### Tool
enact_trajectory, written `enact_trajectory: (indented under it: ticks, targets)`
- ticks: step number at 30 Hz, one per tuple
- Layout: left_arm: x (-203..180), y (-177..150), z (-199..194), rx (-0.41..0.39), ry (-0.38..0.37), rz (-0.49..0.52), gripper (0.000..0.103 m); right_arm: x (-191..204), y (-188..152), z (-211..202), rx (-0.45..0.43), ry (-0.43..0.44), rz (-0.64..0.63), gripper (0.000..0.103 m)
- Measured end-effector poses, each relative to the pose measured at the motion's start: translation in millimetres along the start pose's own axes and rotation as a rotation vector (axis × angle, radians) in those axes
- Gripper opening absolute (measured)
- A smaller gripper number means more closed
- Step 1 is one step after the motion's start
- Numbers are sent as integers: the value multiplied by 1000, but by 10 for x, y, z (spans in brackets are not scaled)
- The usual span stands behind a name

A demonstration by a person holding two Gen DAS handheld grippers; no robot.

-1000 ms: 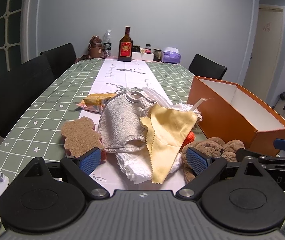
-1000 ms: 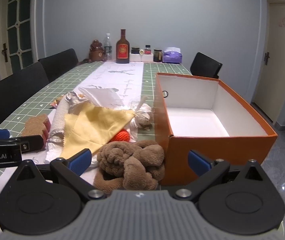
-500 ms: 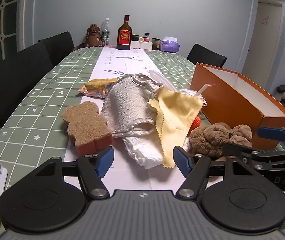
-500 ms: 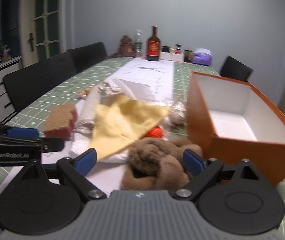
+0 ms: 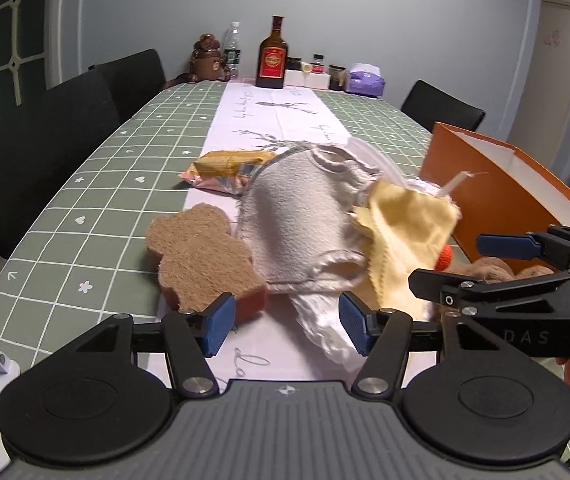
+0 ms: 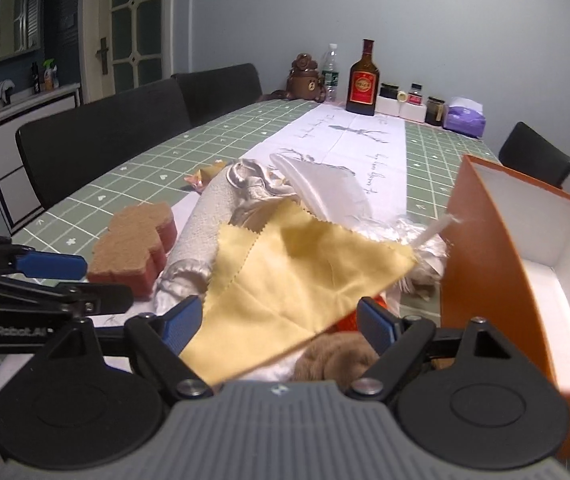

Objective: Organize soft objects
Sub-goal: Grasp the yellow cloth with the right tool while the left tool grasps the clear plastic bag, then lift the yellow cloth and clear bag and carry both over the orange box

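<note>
A pile of soft things lies on the table runner: a brown bear-shaped sponge (image 5: 201, 256), a grey towel (image 5: 297, 220), a yellow cloth (image 5: 405, 232) and a white cloth (image 5: 321, 320). A brown plush (image 6: 337, 356) and an orange knitted ball (image 6: 345, 322) lie beside the orange box (image 6: 485, 260). My left gripper (image 5: 285, 328) is low over the runner and its jaws are closing. The sponge's near corner and the white cloth's tip lie between the pads, untouched. My right gripper (image 6: 279, 322) is also closing, with the yellow cloth (image 6: 293, 276) between its pads and no visible grip.
A snack packet (image 5: 225, 168) lies behind the sponge. A dark bottle (image 5: 272, 60), a water bottle, jars and a purple tissue box (image 5: 365, 82) stand at the table's far end. Black chairs (image 6: 101, 140) line the left side and one stands at the far right.
Both grippers came forward and down to the pile, and their jaws narrowed. The right one swung left, from facing the brown plush to facing the yellow cloth.
</note>
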State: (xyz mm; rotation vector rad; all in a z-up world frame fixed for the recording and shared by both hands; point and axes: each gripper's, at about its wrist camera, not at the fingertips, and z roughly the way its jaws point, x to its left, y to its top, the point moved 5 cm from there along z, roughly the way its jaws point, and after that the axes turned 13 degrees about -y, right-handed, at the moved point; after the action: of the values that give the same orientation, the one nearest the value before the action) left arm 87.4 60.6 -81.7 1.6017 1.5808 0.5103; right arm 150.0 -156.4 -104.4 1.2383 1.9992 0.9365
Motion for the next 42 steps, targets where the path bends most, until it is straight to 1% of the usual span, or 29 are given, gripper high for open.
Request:
enact_trajectory:
  ticks: [3,9,11,12,13,14,15,16,20,21,22,23,24,25,27,29,30,31,34,37,40,42]
  targets:
    - [60,15,50,4,2,-15,71,23,45,163,20,30,-4,83]
    - [120,35,140,18,8,-24,71,55,45,524,108,74,28,83]
    - [132,35,161,21,6,-28,71,56,23,616,140,101,50,83]
    - [136,36,172,25,6,-29,71,50,13,651,155,113,64,75]
    - [138,36,179,27,6,-30,71,45,-4,683,172,135,82,65]
    - [135,34,183,29,5,-31,71,42,-21,706,190,159,99,64]
    - [137,32,187,31,5,-31,71,40,-30,699,193,165,109,63]
    - [139,33,193,33,4,-31,71,39,-31,697,191,168,106,57]
    - [126,35,200,35,1,-24,71,-31,-2,642,193,187,126,43]
    - [117,40,196,34,0,-21,71,-68,13,614,196,190,140,34]
    - [110,51,193,31,-1,-18,71,-101,28,585,198,191,151,31]
    - [97,63,193,29,-1,-14,71,-143,46,554,197,202,161,31]
    - [84,74,189,26,-2,-10,71,-171,63,522,195,209,167,25]
    - [69,87,188,24,-5,-5,71,-192,76,492,193,214,168,16]
    - [24,128,187,19,-15,11,71,-237,112,425,186,215,170,15]
    - [-26,188,181,9,-28,34,71,-307,173,334,160,203,174,15]
    - [-54,219,176,3,-34,46,71,-337,198,297,149,193,173,13]
    - [-92,259,173,-4,-47,62,70,-384,231,246,137,181,178,8]
    - [-222,392,179,-16,-101,105,62,-531,332,130,95,159,197,7]
    - [-359,601,231,-42,-155,141,61,-645,460,68,56,127,191,7]
    - [-433,861,345,-50,-185,163,63,-756,530,103,51,99,199,7]
    - [-466,1022,454,-46,-191,181,74,-796,553,158,59,97,211,7]
